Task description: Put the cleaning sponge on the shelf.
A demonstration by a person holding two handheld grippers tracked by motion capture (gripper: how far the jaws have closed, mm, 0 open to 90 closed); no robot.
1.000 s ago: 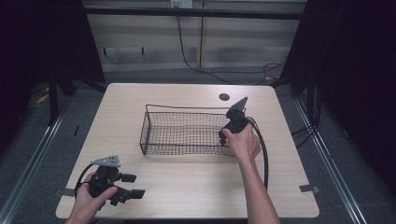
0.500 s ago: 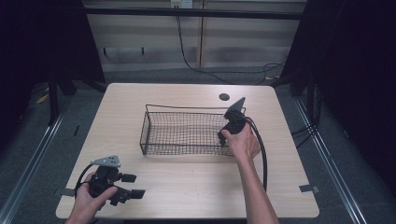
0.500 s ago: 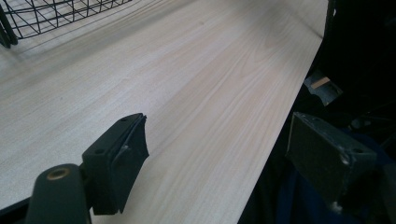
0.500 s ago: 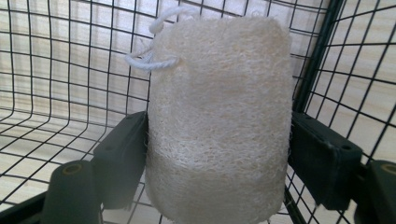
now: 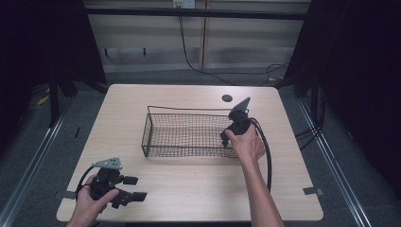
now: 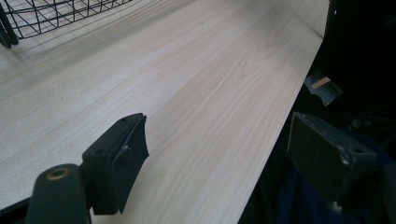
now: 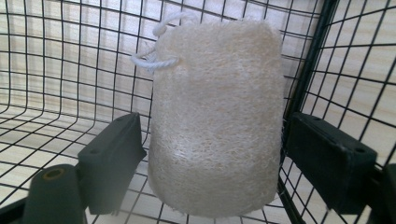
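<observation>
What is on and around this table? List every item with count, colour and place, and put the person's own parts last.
wire basket: one, black, middle of the table.
loofah sponge: one, cream with a white cord loop, inside the basket by its mesh wall.
table: one, light wood.
round hole cover: one, dark, far edge of the table.
right gripper: one, black, in the basket, fingers just opened, either side of the sponge with slight gaps.
left gripper: one, black, open, at the near left table edge.
hands: two, one holding each gripper.

Even overhead light brightens the table [image 5: 189, 189] while the surroundings sink into black (soft, low-detail high view); close jaws blur in both gripper views, and the basket [image 5: 189, 135] casts faint shadows
</observation>
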